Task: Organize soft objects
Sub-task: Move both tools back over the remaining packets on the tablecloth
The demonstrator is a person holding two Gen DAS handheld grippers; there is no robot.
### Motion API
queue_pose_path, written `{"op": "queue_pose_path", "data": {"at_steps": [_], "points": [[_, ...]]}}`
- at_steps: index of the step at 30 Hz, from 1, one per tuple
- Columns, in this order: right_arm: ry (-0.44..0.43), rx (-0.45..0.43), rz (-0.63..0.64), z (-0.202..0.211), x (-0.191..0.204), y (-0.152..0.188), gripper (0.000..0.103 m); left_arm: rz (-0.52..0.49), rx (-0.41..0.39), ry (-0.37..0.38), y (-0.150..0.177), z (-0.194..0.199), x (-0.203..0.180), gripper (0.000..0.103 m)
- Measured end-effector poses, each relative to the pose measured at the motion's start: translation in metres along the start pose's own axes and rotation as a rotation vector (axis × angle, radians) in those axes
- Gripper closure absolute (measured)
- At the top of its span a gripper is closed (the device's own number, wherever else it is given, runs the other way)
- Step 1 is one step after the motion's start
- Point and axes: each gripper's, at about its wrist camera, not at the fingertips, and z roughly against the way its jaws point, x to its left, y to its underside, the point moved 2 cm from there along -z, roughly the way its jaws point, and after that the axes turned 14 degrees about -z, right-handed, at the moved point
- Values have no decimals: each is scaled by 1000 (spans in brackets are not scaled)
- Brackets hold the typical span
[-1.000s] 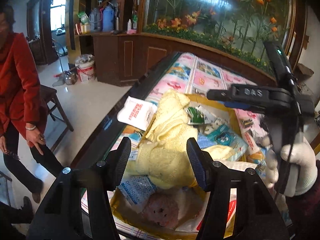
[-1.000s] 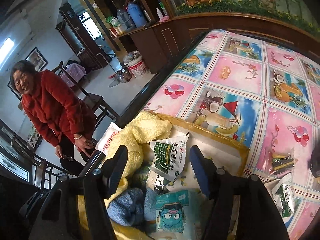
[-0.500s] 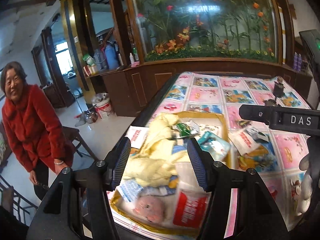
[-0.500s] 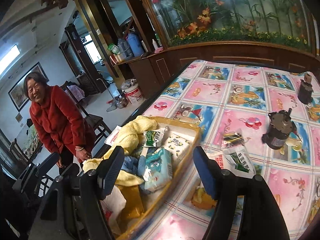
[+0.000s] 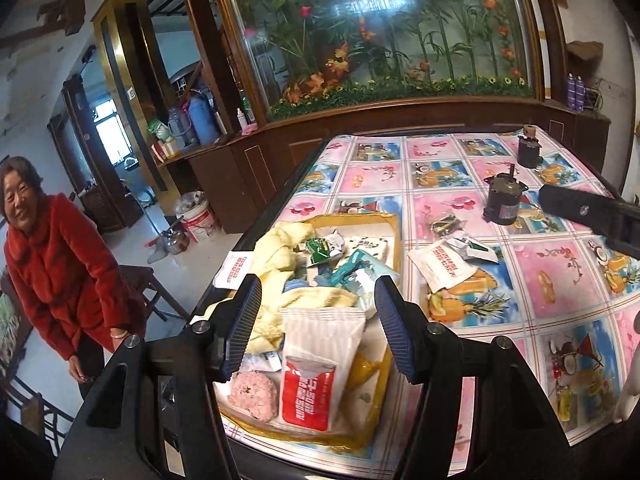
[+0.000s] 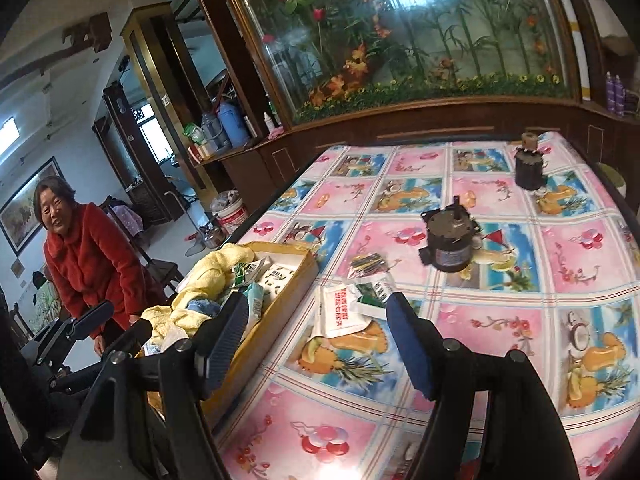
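Both grippers are black plastic. The left gripper (image 5: 318,326) has ribbed blue pads and silver screws. The right gripper (image 6: 316,346) looks the same.

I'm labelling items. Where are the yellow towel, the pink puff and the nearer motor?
yellow towel (image 5: 280,250), left wrist view, upper fold.
pink puff (image 5: 254,394), left wrist view, centre.
nearer motor (image 6: 450,246), right wrist view, side wall.

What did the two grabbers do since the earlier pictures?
Both pulled back from the yellow box, so more of the table shows. The right gripper has just been opening, with nothing between its fingers. The left gripper is open and empty too. The yellow towel and packets stayed in the box.
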Motion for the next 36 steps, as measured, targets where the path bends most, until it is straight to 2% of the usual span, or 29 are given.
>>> {"op": "queue_pose_path", "data": {"at_steps": [2,4,8,12,13,15,17,20,25,26,29,31,32,33,36], "points": [[15,-80,20,16,-3,0,15,-5,-5,3,-1,3,-5,44],[10,-162,15,32,-10,0,10,-13,-10,3,-2,7,-9,44],[26,-155,-58,30,-35,-3,7,-9,-23,1,-2,11,-13,44],[77,-120,-115,24,-61,-1,7,96,-162,-26,-2,37,5,43],[91,-113,-130,23,-69,-1,7,127,-200,-16,-3,43,12,29],[120,-101,-167,24,-87,-2,7,172,-225,65,-6,43,25,13],[154,-90,-205,25,-104,-3,7,198,-178,161,-10,28,31,13],[174,-70,-283,29,-133,-6,7,203,-111,252,-15,3,26,13],[156,6,-406,17,-167,-3,7,116,-1,425,-34,-42,-25,13],[156,6,-406,17,-167,-3,7,107,23,440,-37,-51,-34,13],[115,118,-355,-14,-152,-7,7,116,74,472,-38,-66,-48,13],[96,186,-292,-36,-134,-10,8,117,80,476,-35,-69,-50,13],[88,234,-221,-61,-112,-15,8,109,83,470,-32,-69,-50,13],[88,234,-221,-61,-112,-15,8,101,86,467,-30,-71,-49,13],[80,304,-146,-103,-84,-22,8,82,98,474,-28,-76,-50,13]]}}
